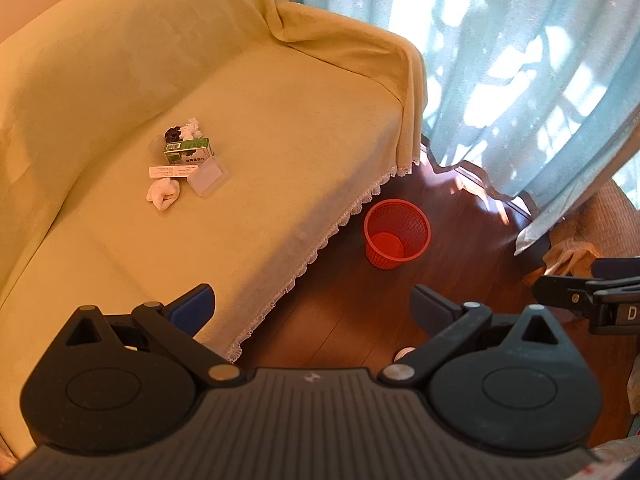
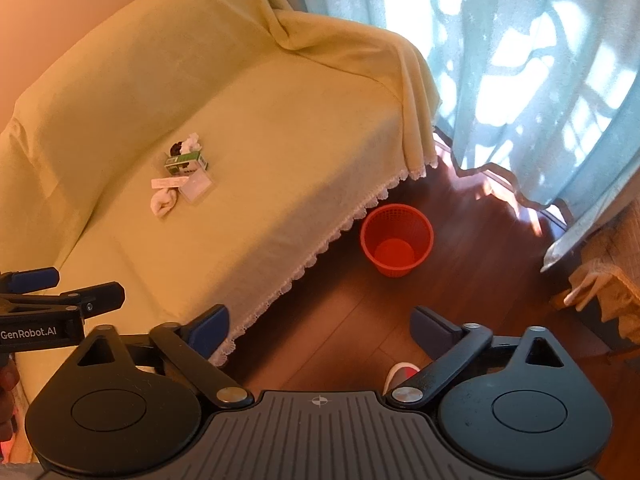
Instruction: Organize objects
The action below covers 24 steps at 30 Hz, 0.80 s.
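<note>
Clutter pile of small household items sits mid-seat on the yellow cloth-covered sofa, well apart from both grippers.

Left wrist view: green-and-white cardboard carton on its side at the pile's centre; looks light and stiff, best pinched across its short faces. Clear flat plastic lid-like tray touching it on the near side; probably slippery and thin, take it by one edge. Rolled pale fabric bundle nearest the sofa front; soft, will squash, grab mid-roll. White paper strip between carton and bundle; flimsy, lies flat, hard to get under. Dark scrunchie-like thing and white ruffled fabric piece behind the carton; soft, easy pinch. Red mesh plastic wastebasket stands upright on the dark wooden floor, just beside the sofa's lace hem, empty as far as seen. Left gripper spread wide, holding nothing, hanging over the sofa edge. Part of the right gripper shows at the frame's right.

Right wrist view: same pile, carton, tray, bundle all touching or nearly so. Wastebasket near centre. Right gripper also splayed, empty, over floor by the hem. Pale blue curtain behind.
</note>
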### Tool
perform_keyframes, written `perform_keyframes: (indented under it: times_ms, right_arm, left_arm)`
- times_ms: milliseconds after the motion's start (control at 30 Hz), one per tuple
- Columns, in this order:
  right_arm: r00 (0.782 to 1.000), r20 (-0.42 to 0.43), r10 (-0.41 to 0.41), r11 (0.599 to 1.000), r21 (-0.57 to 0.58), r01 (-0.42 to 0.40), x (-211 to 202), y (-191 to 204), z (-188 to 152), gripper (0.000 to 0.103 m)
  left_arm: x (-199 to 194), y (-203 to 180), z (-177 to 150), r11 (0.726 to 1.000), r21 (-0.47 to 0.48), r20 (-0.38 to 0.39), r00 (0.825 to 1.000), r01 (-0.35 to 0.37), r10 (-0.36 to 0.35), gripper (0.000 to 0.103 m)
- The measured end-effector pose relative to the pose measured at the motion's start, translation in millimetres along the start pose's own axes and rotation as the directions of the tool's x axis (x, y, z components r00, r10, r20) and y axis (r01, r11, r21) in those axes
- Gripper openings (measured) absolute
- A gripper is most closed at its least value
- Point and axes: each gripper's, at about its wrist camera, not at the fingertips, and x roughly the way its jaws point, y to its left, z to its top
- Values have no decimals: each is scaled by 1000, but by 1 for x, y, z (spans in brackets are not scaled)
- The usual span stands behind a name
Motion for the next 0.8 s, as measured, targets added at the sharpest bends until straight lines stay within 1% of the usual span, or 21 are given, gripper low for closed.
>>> perform_keyframes:
  times_ms: [67,267,500,633,800]
  right_arm:
    - [1000,-15,10,1000,-18,-10,5,-16,13,88]
    - [998,-51,32,997,-75,-35,23,-65,47,88]
    - [994,-87,59,990,-125,-70,51,-108,77,88]
    - [992,-102,71,992,-100,-81,74,-136,87,87]
    - [992,-99,81,995,-41,-86,109,-174,95,84]
  left_arm:
    - [5,-12,10,1000,-19,0,1000,-10,10,102]
    - [32,-46,45,996,-83,-15,999,-36,35,102]
    - [68,-75,66,985,-156,-57,996,-77,69,102]
    - [98,-82,72,978,-189,-80,994,-89,75,102]
    - [148,-83,73,972,-219,-115,992,-83,59,102]
